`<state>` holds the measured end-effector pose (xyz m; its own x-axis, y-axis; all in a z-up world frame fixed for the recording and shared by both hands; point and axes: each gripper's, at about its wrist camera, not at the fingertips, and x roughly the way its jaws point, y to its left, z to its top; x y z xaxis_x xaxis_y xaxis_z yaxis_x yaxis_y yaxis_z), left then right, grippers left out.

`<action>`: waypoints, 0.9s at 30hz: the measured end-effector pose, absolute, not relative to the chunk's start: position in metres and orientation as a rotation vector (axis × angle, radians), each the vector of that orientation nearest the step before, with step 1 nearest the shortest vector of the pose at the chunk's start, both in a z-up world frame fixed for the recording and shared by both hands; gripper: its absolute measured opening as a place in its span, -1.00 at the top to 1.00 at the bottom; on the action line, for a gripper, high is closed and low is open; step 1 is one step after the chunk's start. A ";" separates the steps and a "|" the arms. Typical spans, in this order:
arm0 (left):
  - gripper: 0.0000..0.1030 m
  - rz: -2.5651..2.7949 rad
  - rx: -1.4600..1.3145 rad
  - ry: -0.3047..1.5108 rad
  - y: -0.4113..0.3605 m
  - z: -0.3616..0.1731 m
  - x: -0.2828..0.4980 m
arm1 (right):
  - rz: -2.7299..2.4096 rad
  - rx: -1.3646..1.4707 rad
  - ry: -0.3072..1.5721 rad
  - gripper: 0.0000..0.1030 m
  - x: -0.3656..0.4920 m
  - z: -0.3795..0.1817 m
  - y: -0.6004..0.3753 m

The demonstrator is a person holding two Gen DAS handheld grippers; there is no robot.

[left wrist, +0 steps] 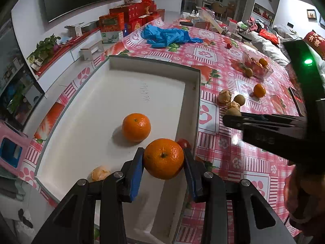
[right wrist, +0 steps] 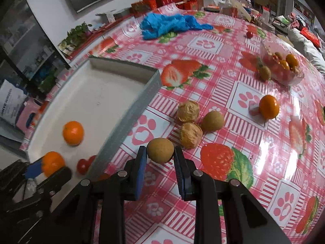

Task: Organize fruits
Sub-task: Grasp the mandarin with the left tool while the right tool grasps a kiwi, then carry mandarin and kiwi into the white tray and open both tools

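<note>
My left gripper [left wrist: 163,151] is shut on an orange mandarin [left wrist: 163,158], held over the near right corner of the white tray [left wrist: 142,77]. A second mandarin [left wrist: 136,127] lies loose inside the tray, with a peeled one [left wrist: 100,172] and a cherry tomato [left wrist: 183,142] close by. To the right of the tray, over the tablecloth, my right gripper [right wrist: 160,149] is shut on a round brown fruit [right wrist: 160,150], its blue pads touching both sides. Just beyond it lie another brown fruit [right wrist: 213,121] and two wrinkled peeled ones [right wrist: 187,111].
A small orange fruit [right wrist: 268,106] sits alone farther right. A clear container [right wrist: 282,69] of mixed fruit stands at the back right, and a heap of blue gloves [right wrist: 168,25] lies at the far side. Red boxes and clutter line the table's far edge.
</note>
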<state>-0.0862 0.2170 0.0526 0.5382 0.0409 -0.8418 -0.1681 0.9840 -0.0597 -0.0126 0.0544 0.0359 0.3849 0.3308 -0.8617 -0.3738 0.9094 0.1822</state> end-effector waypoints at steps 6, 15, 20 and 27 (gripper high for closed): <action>0.24 0.145 -0.156 0.977 0.230 0.057 -0.085 | 0.524 -0.018 1.049 0.43 -0.019 0.062 0.069; 0.24 0.234 -0.182 0.975 0.266 0.051 -0.089 | 0.638 -0.065 1.047 0.43 -0.026 0.064 0.124; 0.24 0.245 -0.195 1.003 0.277 0.039 -0.090 | 0.681 -0.106 1.070 0.42 -0.030 0.054 0.148; -0.20 0.273 -0.173 1.006 0.277 0.034 -0.091 | 0.710 -0.135 1.057 -0.22 -0.034 0.054 0.156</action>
